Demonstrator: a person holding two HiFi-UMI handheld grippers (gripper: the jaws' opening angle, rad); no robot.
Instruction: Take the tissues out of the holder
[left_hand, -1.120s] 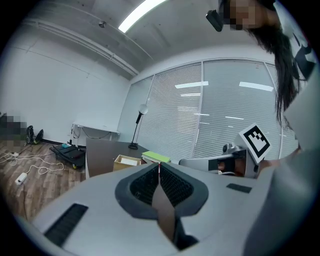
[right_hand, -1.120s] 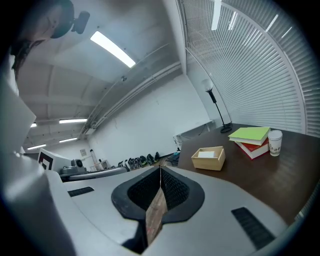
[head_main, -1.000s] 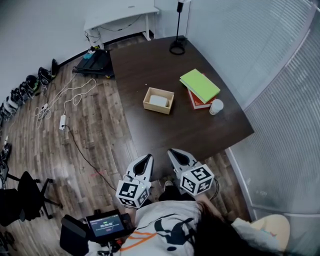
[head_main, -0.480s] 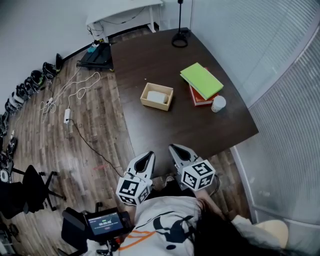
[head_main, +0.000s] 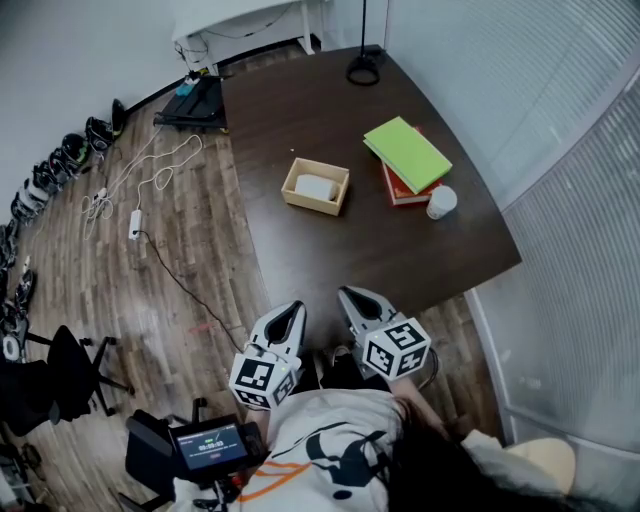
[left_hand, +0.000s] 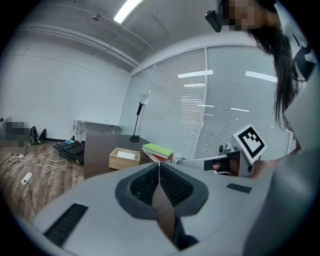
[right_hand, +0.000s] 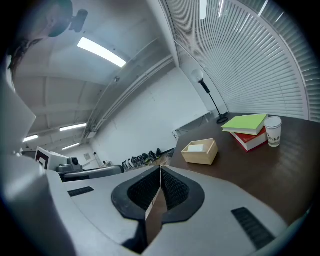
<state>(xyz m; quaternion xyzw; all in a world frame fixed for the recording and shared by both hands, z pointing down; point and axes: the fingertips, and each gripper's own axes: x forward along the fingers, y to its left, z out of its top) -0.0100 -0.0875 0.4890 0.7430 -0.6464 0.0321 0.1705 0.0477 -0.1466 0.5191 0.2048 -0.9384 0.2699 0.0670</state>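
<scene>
The left gripper (head_main: 288, 318) and the right gripper (head_main: 356, 301) both have their jaws pressed together on nothing. They hang well apart from the wooden holder (head_main: 316, 186) with tissues (head_main: 315, 187) on the table (head_main: 330, 260).

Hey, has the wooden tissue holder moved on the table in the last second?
No. The tissue holder keeps the same gap from the green book as before; the whole head view shifted, not the box.

Bare dark table (head_main: 370, 262) is being left open between its near edge and the wooden holder (head_main: 313, 207). Passage to the holder's right is being narrowed by stacked books (head_main: 407, 153) and a paper cup (head_main: 441, 202), both standing apart from it.
</scene>
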